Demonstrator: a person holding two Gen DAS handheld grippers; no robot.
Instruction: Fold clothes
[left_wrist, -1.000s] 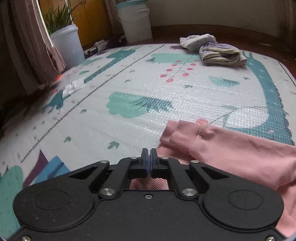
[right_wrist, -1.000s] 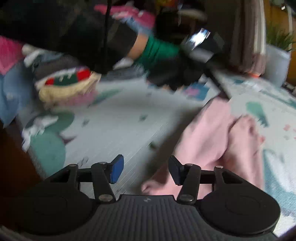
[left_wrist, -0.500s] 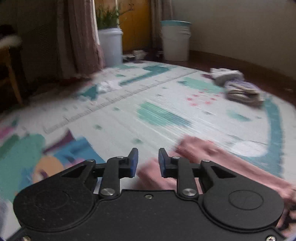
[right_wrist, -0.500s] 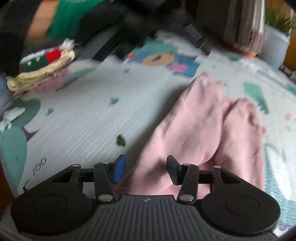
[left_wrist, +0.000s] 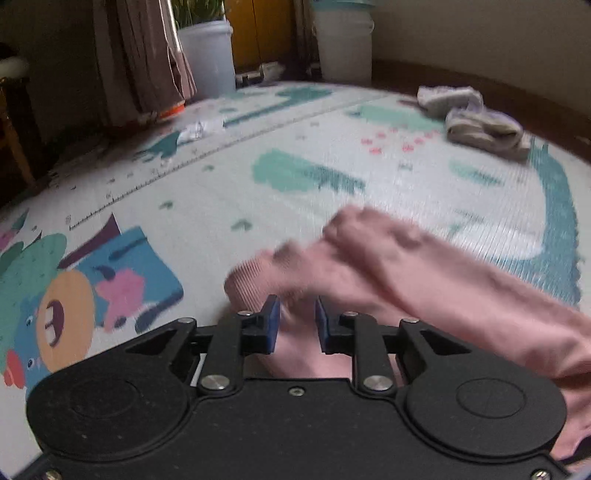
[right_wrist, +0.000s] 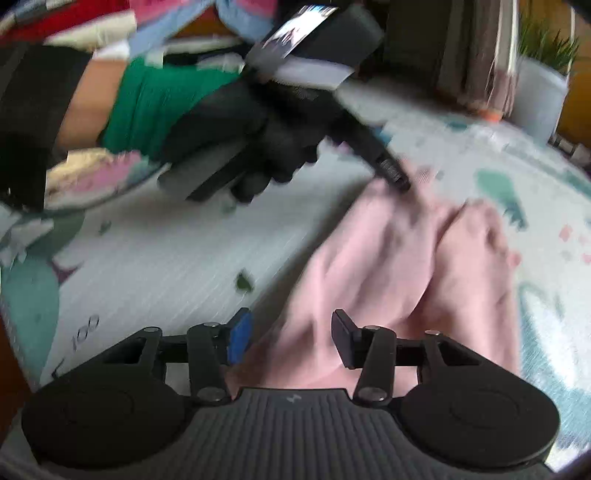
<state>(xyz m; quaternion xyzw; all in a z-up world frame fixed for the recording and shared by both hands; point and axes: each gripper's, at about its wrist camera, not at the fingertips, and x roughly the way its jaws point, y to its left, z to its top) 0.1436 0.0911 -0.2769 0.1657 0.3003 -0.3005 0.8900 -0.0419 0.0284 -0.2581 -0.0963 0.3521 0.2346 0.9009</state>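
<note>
The left gripper (left_wrist: 296, 325) is seen nearest in the left wrist view, its 2 blue-padded fingers (left_wrist: 272, 323) parted with a narrow gap between them, and nothing is clamped; the ribbed cuff end of the pink knit garment (left_wrist: 424, 280) lies just beyond and partly between them. The garment is spread on the printed foam play mat (left_wrist: 207, 192) on the floor, stretching away to the right edge of that view, and is blurred by motion. In the right wrist view the right gripper (right_wrist: 291, 338) is held released, its jaws set wide apart over the near end of the same pink garment (right_wrist: 399, 280), which is seen as 2 long lobes lying side by side; whether the fingers touch the cloth cannot be told. Beyond it, a person's black-gloved left hand (right_wrist: 258, 140) with a green cuff is seen holding the other tool, whose dark tip is down at the garment's far edge. Farther out on the mat, a small folded pile of grey and white cloth (left_wrist: 480, 123) lies near the far right corner, well apart from the pink garment. At the far edge a white plant pot (left_wrist: 207, 55) and a tall white bucket (left_wrist: 343, 44) are stood beside a brownish curtain (left_wrist: 144, 59).
</note>
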